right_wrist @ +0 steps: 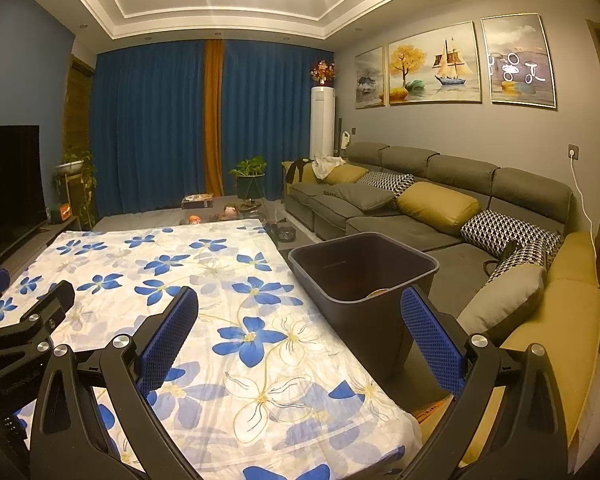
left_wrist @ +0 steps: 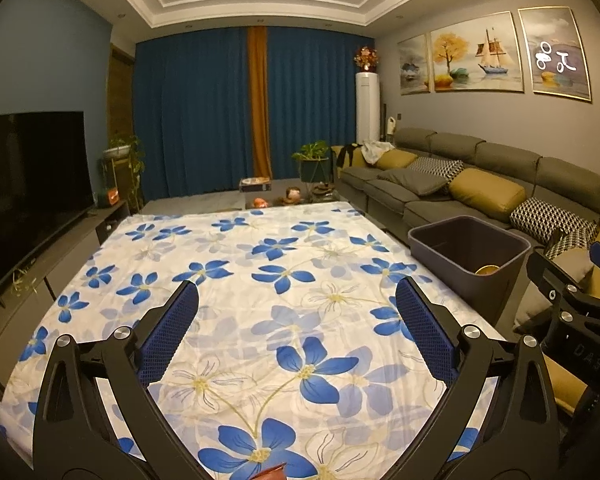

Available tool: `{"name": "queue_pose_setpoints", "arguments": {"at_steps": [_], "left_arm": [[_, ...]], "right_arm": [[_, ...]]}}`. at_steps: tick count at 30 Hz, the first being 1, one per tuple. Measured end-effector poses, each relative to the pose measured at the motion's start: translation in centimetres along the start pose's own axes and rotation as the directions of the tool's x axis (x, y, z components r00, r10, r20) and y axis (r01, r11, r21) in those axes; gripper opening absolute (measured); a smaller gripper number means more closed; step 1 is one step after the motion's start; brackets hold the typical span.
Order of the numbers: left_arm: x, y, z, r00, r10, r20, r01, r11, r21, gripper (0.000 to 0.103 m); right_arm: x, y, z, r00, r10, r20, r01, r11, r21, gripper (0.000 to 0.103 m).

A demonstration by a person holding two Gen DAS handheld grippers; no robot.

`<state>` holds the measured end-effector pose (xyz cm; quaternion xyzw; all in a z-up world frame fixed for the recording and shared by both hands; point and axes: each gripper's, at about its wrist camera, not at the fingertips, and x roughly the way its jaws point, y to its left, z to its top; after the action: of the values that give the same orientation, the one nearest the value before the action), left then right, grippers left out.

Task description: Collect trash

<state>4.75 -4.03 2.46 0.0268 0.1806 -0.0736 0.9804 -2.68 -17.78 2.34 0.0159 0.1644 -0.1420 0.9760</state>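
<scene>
My left gripper (left_wrist: 298, 292) stands open over the table's flowered cloth (left_wrist: 284, 264), with nothing between its blue pads. A small reddish-brown thing (left_wrist: 270, 472) pokes in at the bottom edge of the left wrist view, mostly cut off. My right gripper (right_wrist: 300, 300) is open too and holds nothing. It hovers at the table's right edge, its right finger (right_wrist: 432, 336) in front of the dark plastic bin (right_wrist: 364, 276). The bin (left_wrist: 468, 256) stands beside the table, with something yellowish (right_wrist: 380, 291) lying inside. Each gripper shows at the edge of the other's view.
A grey sofa (right_wrist: 420, 216) with yellow and patterned cushions runs along the right wall behind the bin. A television (left_wrist: 28, 184) stands to the left. Potted plants (left_wrist: 314, 160) and a low glass table with small items lie beyond the table's far edge, before blue curtains.
</scene>
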Motion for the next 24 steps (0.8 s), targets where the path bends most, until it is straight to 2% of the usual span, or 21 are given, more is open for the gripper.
{"name": "queue_pose_setpoints", "arguments": {"at_steps": [24], "left_arm": [[0.14, 0.40, 0.03, 1.000, 0.003, -0.011, -0.003, 1.000, -0.023, 0.097]], "right_arm": [[0.02, 0.10, -0.08, 1.000, 0.000, 0.000, 0.000, 1.000, -0.001, 0.098]]}}
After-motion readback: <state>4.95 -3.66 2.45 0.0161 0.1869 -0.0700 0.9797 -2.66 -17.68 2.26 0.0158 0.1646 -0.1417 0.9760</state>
